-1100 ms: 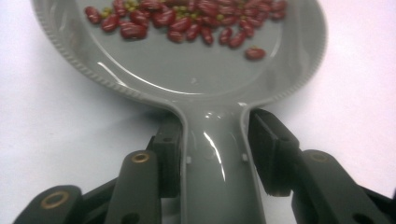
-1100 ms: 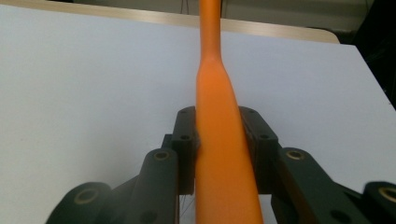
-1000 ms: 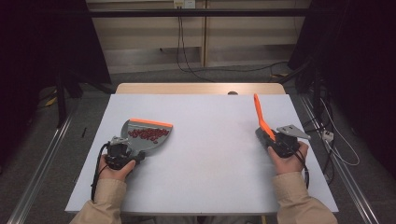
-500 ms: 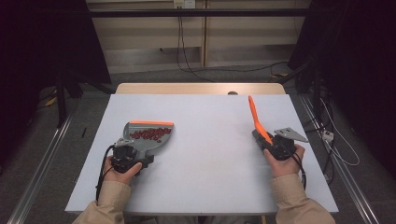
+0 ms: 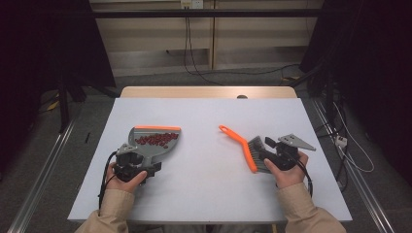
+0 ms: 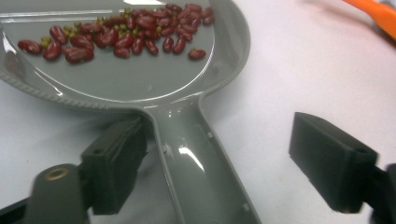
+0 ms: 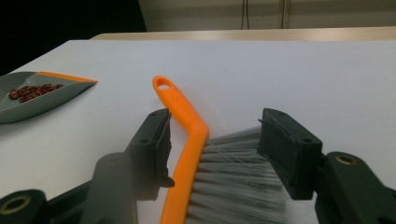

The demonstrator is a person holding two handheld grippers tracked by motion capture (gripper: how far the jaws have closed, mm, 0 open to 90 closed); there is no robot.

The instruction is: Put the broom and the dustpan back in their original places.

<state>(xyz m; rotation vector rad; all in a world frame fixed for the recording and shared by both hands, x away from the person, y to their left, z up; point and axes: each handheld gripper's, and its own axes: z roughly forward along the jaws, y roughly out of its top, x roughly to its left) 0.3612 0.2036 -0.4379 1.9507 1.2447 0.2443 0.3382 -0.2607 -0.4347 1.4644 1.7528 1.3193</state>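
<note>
Both grippers' jaws have just been opening: we see our left gripper [image 6: 224,163] apart astride the grey plastic dustpan [image 6: 140,79] handle, and our right gripper [image 7: 215,154] apart around the now-flat orange-backed brush [image 7: 196,154], each released.

Open table [image 5: 204,165] between dustpan [image 5: 154,141] and brush [image 5: 243,148] — passable.

table [image 5: 204,194]: white top (wooden far edge) | floor cables [image 5: 194,68]: black, behind table
</note>
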